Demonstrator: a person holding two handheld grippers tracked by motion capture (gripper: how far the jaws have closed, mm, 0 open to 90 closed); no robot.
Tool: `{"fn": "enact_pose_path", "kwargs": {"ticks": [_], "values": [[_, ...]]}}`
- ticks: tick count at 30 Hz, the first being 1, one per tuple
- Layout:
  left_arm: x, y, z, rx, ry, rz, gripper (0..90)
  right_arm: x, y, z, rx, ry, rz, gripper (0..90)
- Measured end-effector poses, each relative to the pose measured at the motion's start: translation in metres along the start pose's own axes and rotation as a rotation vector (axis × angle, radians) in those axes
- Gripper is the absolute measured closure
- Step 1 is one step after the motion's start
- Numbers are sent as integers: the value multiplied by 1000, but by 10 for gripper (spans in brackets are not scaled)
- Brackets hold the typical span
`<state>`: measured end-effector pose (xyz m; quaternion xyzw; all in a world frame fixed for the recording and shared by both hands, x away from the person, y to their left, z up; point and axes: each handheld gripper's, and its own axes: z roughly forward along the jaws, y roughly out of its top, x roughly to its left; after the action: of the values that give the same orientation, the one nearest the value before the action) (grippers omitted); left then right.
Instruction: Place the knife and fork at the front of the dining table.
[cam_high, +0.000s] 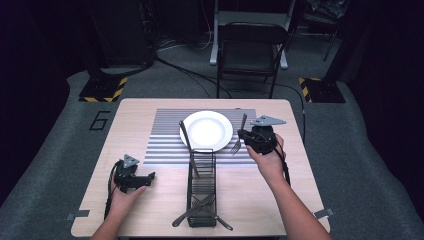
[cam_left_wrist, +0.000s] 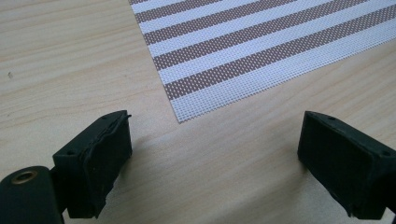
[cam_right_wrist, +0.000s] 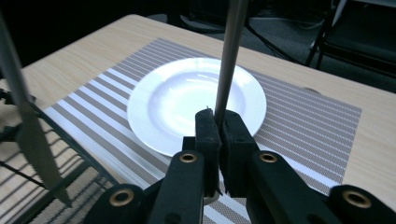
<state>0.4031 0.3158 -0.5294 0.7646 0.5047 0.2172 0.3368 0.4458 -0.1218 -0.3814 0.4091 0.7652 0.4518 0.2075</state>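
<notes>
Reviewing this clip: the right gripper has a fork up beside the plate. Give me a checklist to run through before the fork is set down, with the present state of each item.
1. Grip on fork: right gripper is shut on the fork handle. Ok.
2. Fork orientation: tines point down toward the person, handle up, in the high view. Ok.
3. Landing spot: bare striped placemat to the right of the plate. Ok.
4. Plate empty and flat on the placemat. Ok.
5. Left gripper open, resting on the table, away from the fork. Ok.
6. Height of the tines above the placemat: cannot tell.
</notes>
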Motion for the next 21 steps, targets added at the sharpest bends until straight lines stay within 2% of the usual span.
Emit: {"fn": "enact_pose_path", "kwargs": {"ticks": [8,16,21], "values": [[0,0,0,0,0,1,96,-8,-17,18,47,-27,24,867],[0,0,0,0,0,0,96,-16,-28,30,66,-7,86,868],[0,0,0,-1,0,-1,96,-19,-30,35,70,-4,95,867]]}}
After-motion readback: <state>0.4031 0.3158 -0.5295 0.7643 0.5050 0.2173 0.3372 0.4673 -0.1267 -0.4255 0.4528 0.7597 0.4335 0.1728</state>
